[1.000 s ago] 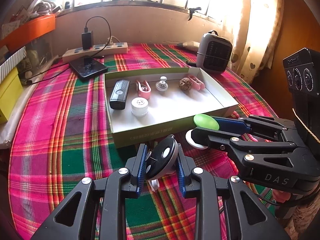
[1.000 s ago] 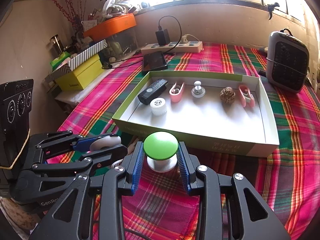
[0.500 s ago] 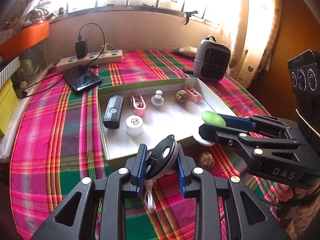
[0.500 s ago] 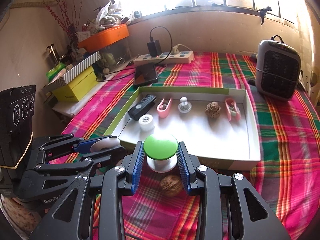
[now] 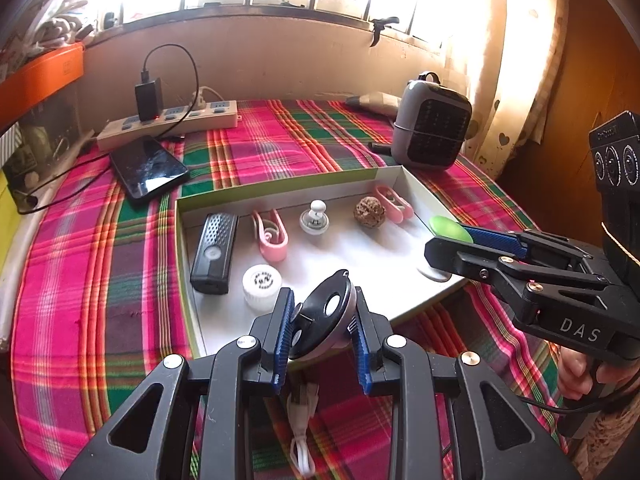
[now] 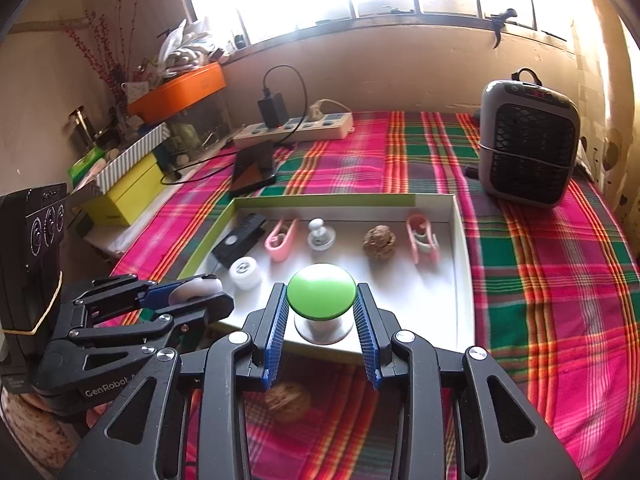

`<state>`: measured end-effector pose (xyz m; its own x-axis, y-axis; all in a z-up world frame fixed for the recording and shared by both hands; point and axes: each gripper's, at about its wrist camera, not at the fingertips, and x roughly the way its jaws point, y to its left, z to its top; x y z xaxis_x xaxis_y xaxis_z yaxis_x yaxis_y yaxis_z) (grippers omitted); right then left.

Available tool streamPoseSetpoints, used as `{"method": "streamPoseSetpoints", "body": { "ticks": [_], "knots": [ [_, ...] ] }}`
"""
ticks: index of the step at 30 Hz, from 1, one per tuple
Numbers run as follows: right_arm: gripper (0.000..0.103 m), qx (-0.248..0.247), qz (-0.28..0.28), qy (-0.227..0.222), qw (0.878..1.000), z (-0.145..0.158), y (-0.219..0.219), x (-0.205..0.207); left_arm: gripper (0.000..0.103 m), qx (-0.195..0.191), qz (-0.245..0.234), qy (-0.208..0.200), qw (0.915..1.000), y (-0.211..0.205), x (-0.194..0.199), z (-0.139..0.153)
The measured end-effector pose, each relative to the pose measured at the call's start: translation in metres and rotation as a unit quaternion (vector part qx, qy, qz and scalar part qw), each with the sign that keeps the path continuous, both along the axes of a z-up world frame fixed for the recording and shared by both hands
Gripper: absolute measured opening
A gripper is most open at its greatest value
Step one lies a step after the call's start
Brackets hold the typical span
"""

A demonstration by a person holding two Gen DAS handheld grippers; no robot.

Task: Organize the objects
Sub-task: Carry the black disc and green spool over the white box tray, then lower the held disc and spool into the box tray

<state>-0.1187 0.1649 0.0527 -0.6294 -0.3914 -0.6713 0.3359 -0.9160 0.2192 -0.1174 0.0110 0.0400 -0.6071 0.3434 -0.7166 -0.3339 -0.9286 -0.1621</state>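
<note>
My left gripper (image 5: pixel 320 330) is shut on a round black-and-white disc gadget (image 5: pixel 324 322) with a white cable hanging below, held over the near edge of the shallow white box (image 5: pixel 280 188). My right gripper (image 6: pixel 322 322) is shut on a green-capped white knob (image 6: pixel 322 290), held above the box's near right part; it also shows in the left wrist view (image 5: pixel 450 230). Inside the box lie a black remote (image 5: pixel 214 252), a white cap (image 5: pixel 262 282), two pink clips (image 5: pixel 272 236), a white knob (image 5: pixel 315 218) and a walnut (image 5: pixel 369 210).
A second walnut (image 6: pixel 288 402) lies on the plaid cloth in front of the box. A phone (image 5: pixel 148 168), power strip (image 5: pixel 168 124) and grey heater (image 5: pixel 432 120) stand behind the box. Yellow and orange boxes (image 6: pixel 120 192) sit at the left.
Both grippers have risen and moved forward with their objects, from in front of the box to over its near edge. The walnut on the cloth came into view beneath the right gripper.
</note>
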Motion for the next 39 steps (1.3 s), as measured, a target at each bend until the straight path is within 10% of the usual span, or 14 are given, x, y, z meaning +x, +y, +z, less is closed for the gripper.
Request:
{"method": "streamPoseSetpoints", "body": {
  "ticks": [39],
  "knots": [
    [0.035,0.028,-0.045,-0.013,0.999,-0.03,0.026,-0.056,0.025,-0.021,-0.01,-0.035,0.9991,0.027,-0.064,-0.027]
  ]
}}
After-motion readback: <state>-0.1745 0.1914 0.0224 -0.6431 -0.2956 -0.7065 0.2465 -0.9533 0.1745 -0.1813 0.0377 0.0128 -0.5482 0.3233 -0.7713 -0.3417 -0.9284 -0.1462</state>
